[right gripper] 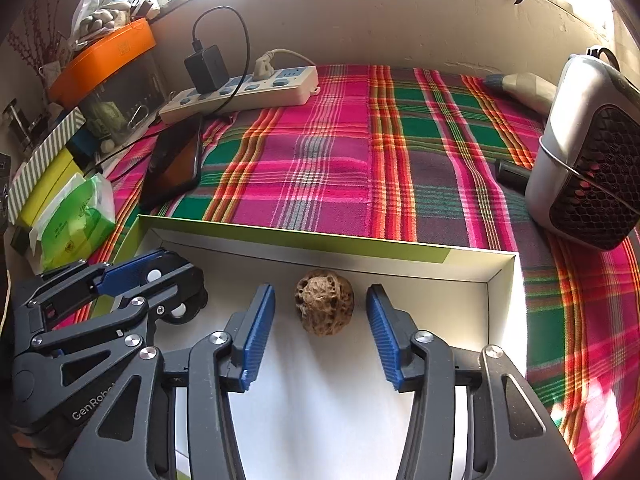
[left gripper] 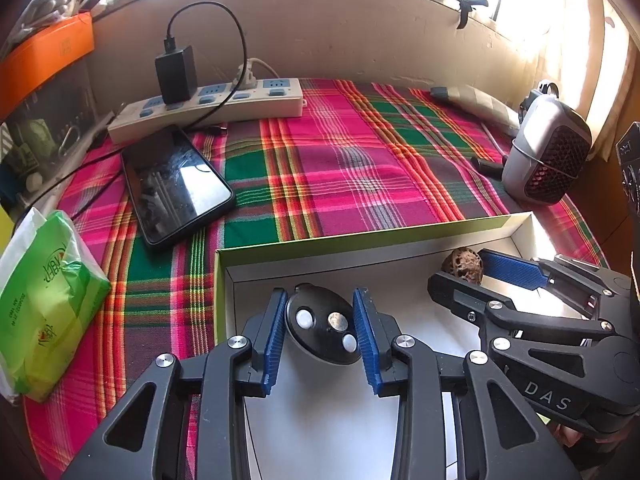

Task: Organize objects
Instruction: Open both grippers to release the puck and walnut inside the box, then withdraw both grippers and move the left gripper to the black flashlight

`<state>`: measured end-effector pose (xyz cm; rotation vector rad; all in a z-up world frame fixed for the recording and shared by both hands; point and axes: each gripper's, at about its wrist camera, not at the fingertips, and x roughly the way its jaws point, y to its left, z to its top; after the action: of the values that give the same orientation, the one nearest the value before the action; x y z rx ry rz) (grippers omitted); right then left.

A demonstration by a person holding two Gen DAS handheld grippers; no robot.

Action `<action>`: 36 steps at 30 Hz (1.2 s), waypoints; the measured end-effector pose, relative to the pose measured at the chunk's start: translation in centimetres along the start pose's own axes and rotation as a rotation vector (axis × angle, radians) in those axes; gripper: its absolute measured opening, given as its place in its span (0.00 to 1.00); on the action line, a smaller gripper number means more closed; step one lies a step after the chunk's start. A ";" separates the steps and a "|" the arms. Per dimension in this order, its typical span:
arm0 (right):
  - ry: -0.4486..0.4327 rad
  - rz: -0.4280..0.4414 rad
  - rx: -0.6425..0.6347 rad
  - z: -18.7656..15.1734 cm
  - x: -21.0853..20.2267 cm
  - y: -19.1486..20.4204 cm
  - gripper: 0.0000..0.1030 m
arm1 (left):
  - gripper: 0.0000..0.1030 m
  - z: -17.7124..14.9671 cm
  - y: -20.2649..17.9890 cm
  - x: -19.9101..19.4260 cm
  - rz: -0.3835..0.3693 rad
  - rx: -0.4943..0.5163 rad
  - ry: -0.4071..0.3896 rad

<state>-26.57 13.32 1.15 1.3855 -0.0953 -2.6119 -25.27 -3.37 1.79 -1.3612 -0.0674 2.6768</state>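
Note:
A shallow white box with a green rim (left gripper: 360, 240) (right gripper: 304, 244) lies on the plaid cloth. In the left wrist view my left gripper (left gripper: 322, 328) has its blue pads on either side of a black oval disc with white buttons (left gripper: 324, 330); the pads look in contact with it. In the right wrist view my right gripper (right gripper: 322, 320) is open around a brown wrinkled walnut (right gripper: 324, 306) resting in the box, with gaps on both sides. The walnut also shows in the left wrist view (left gripper: 462, 264). The left gripper shows at the left of the right wrist view (right gripper: 160, 284).
A black phone (left gripper: 176, 188), a white power strip (left gripper: 208, 108) with a black charger, a green tissue pack (left gripper: 48, 316), an orange box (left gripper: 44, 56) and a grey heater (left gripper: 548, 148) stand around the plaid cloth (left gripper: 360, 168).

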 end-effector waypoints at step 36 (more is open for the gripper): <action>-0.138 0.012 0.048 -6.4 -9.2 -0.2 0.50 | 0.35 -7.5 1.4 -10.0 -0.008 -0.032 -0.126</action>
<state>-16.26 15.48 5.04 1.2139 -0.1858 -2.7094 -13.53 -6.37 5.26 -1.1963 -0.1286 2.7636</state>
